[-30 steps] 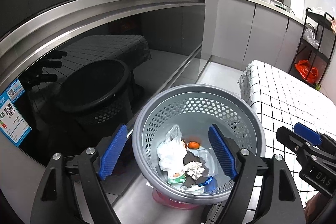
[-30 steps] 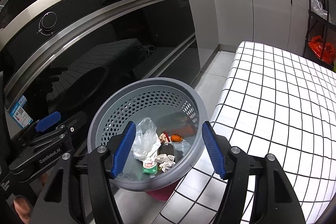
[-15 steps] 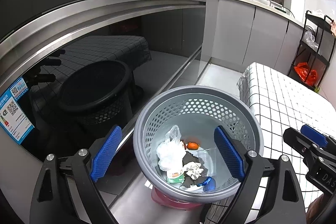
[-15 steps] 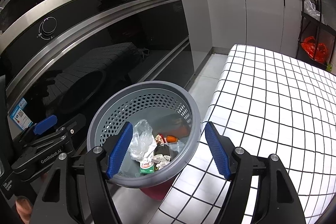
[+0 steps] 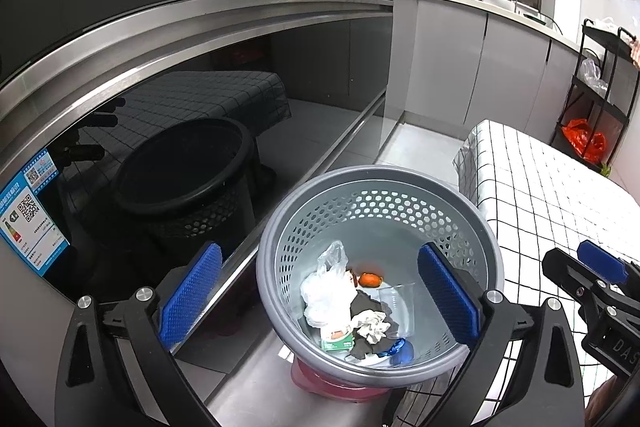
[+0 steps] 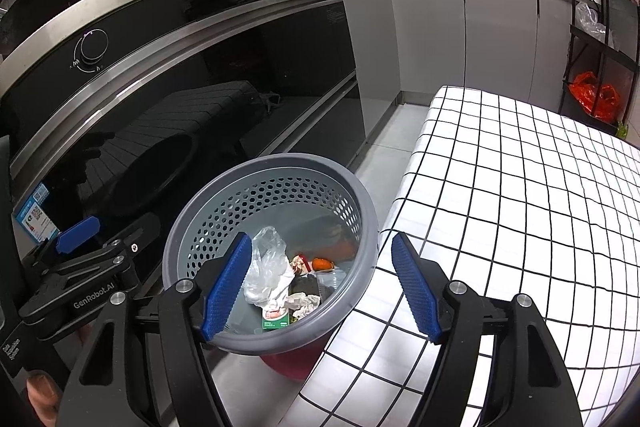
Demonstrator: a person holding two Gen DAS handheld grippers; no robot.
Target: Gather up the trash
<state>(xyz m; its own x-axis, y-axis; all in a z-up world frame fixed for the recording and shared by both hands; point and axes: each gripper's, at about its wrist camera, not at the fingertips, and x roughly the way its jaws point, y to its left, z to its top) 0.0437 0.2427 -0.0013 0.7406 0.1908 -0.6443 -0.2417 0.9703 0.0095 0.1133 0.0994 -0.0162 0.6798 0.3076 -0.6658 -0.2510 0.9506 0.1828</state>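
A grey perforated bin [image 5: 376, 173] stands on the floor on a red base [image 5: 332, 383], between the oven and the table. Inside lie a white plastic bag [image 5: 324, 287], an orange scrap [image 5: 369, 279], a clear cup [image 5: 394, 303], crumpled tissue [image 5: 374, 325], a green carton [image 5: 336, 339] and a blue wrapper [image 5: 396, 347]. My left gripper [image 5: 320, 251] hovers over the bin, its jaws opening, with nothing between the pads. My right gripper [image 6: 320, 241] hangs open and empty above the same bin [image 6: 280, 161]. Each view shows the other gripper's blue pad [image 5: 600, 261] at its edge.
A table with a white checked cloth [image 6: 520, 207] borders the bin on the right. The dark glass oven front [image 5: 160, 127] rises close on the left. Grey cabinets [image 6: 424, 39] run along the back, and a black rack holding an orange bag [image 6: 592, 99] stands far right.
The left jaws have spread wider apart over the bin. The right jaws have widened a little. The bin and its trash have not moved.
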